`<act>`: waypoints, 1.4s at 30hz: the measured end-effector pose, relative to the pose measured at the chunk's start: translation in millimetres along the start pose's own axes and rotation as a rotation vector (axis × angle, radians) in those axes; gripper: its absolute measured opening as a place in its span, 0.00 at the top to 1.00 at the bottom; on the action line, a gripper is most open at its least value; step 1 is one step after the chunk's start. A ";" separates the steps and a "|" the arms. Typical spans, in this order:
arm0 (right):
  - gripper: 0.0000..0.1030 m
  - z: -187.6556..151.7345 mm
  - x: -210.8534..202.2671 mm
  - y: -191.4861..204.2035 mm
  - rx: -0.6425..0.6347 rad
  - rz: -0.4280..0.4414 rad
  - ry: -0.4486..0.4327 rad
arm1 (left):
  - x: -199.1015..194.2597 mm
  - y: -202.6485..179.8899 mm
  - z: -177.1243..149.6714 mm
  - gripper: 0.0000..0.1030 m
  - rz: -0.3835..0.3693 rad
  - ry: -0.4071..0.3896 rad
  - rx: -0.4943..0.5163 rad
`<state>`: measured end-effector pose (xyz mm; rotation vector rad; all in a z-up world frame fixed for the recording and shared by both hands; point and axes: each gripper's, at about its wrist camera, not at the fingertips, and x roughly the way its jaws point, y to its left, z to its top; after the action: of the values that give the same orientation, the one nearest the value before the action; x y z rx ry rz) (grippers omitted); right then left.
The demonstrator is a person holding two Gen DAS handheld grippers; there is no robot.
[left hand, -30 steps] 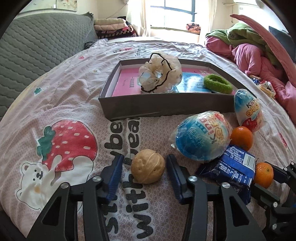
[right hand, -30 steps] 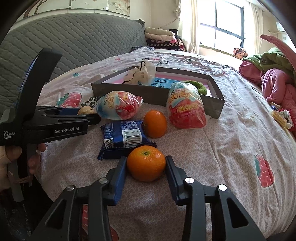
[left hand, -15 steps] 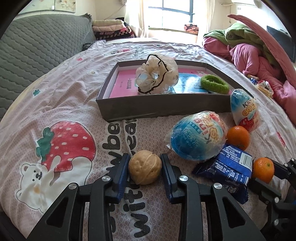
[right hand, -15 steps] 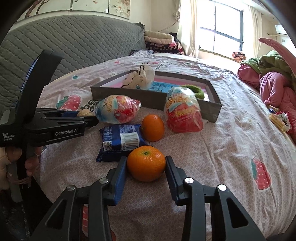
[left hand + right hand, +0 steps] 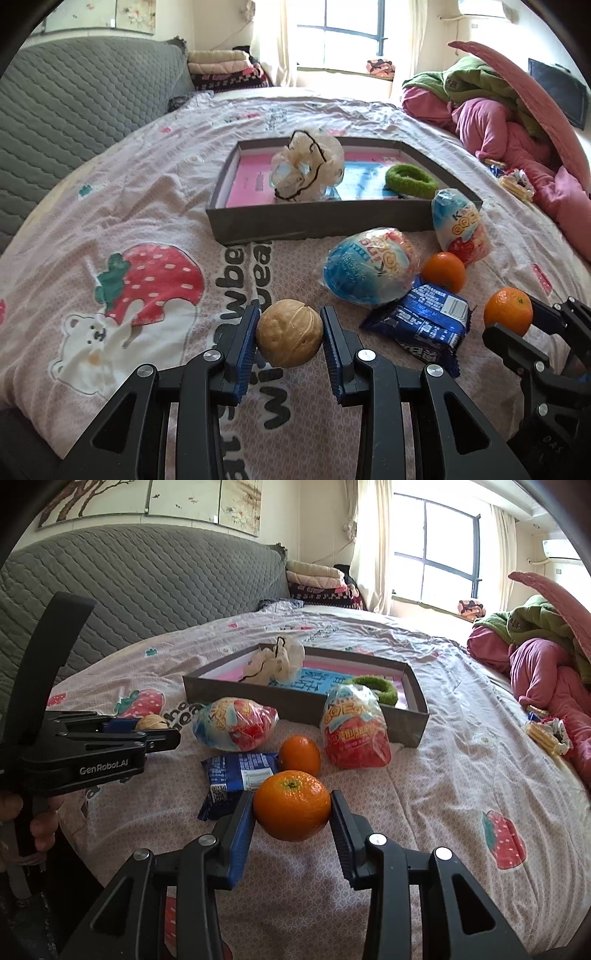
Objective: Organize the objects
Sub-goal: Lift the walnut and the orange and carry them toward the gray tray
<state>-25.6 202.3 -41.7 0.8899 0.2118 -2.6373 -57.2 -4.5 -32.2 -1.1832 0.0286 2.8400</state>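
My left gripper (image 5: 290, 317) is shut on a tan walnut (image 5: 289, 333), which hangs just above the strawberry-print bedspread. My right gripper (image 5: 291, 799) is shut on an orange (image 5: 291, 810), held a little off the bed. In the left wrist view that same orange (image 5: 508, 311) shows at the right edge. A second orange (image 5: 299, 755), a blue snack packet (image 5: 240, 771) and two wrapped egg toys (image 5: 236, 729) (image 5: 354, 734) lie in front of a grey box (image 5: 295, 225). The box holds a cream scrunchie (image 5: 306, 170) and a green hair tie (image 5: 408, 181).
A grey quilted headboard (image 5: 147, 576) runs along the left. Pink and green bedding (image 5: 498, 122) is heaped at the right, with small wrapped snacks (image 5: 546, 734) beside it. Folded blankets (image 5: 317, 579) sit under the window at the back.
My left gripper's jaws closed onto the walnut and lifted it off the bedspread. The right gripper kept its hold on the orange and barely moved.
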 end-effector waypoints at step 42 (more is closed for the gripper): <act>0.61 30.1 -21.8 -19.4 0.027 -0.061 -0.152 | -46.3 -15.8 15.5 0.67 -0.011 -0.124 0.009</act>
<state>-33.4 218.8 -4.0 0.6971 0.1682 -2.7551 -34.6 9.5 11.6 -0.9993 0.0288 2.8937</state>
